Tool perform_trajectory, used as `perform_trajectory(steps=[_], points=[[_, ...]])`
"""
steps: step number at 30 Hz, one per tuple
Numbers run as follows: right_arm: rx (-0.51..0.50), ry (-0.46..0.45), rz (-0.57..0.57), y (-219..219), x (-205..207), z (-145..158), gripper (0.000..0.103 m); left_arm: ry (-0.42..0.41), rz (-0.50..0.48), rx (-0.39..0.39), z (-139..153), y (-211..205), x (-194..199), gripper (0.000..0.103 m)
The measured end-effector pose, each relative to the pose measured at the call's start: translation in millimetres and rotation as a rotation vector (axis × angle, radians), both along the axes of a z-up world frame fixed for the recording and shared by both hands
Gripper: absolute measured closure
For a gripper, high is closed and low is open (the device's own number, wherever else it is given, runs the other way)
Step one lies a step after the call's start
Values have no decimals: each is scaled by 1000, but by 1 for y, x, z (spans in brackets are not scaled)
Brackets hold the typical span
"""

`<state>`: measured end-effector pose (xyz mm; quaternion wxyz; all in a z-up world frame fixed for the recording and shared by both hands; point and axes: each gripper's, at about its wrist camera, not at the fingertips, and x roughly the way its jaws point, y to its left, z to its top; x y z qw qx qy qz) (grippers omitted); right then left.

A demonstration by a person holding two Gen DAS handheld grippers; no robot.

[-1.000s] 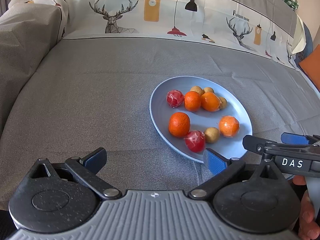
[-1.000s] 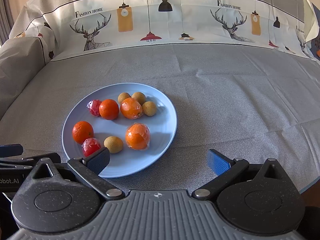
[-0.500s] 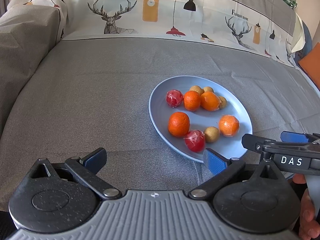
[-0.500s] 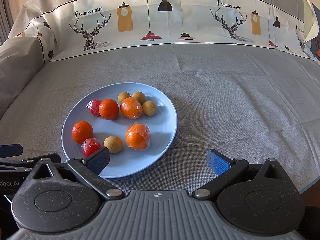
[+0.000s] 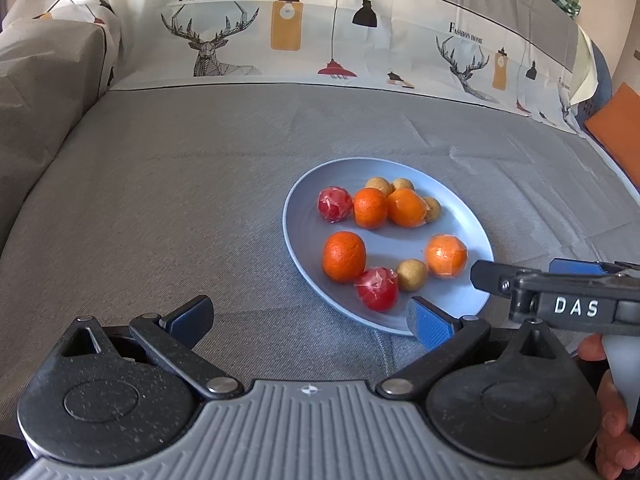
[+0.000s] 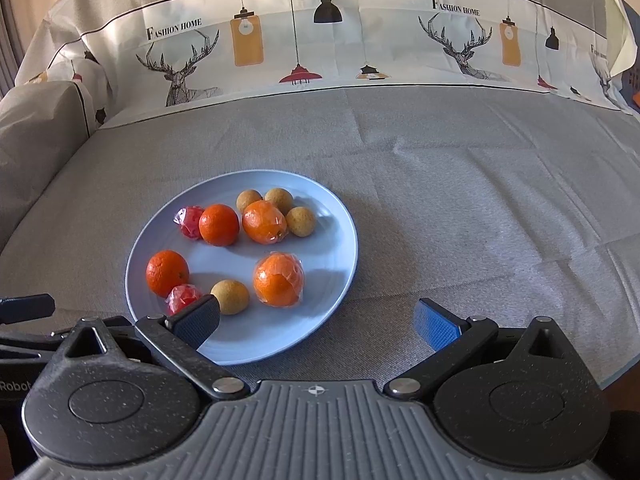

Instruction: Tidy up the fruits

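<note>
A light blue plate (image 5: pixel 304 236) (image 6: pixel 332 248) lies on the grey cloth and holds several oranges, two red wrapped fruits and several small tan round fruits. One orange (image 5: pixel 344 256) (image 6: pixel 167 273) sits next to a red wrapped fruit (image 5: pixel 377 289) (image 6: pixel 182 297). A wrapped orange (image 6: pixel 278 279) (image 5: pixel 446 255) lies beside a tan fruit (image 6: pixel 230 297). My left gripper (image 5: pixel 310 316) is open and empty, just in front of the plate's near-left edge. My right gripper (image 6: pixel 318 320) is open and empty at the plate's near edge; it also shows in the left wrist view (image 5: pixel 560 292).
The grey cloth (image 6: pixel 460 200) covers the whole surface. A printed border with deer and lamps (image 6: pixel 320 40) rises at the back. A grey draped bulk (image 5: pixel 36 80) stands at the left. An orange cushion (image 5: pixel 616 128) is at the far right.
Almost nothing has moved; the left view has drifted slightly, and both grippers stay open near the plate.
</note>
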<state>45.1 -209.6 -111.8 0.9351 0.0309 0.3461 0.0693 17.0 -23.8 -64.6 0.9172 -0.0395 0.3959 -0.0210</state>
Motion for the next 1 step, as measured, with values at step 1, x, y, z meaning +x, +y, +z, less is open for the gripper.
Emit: perform_trajectory(steps=[1], points=[[8, -4, -3, -1, 1, 1, 1, 0, 0, -2, 0, 0, 1, 0]])
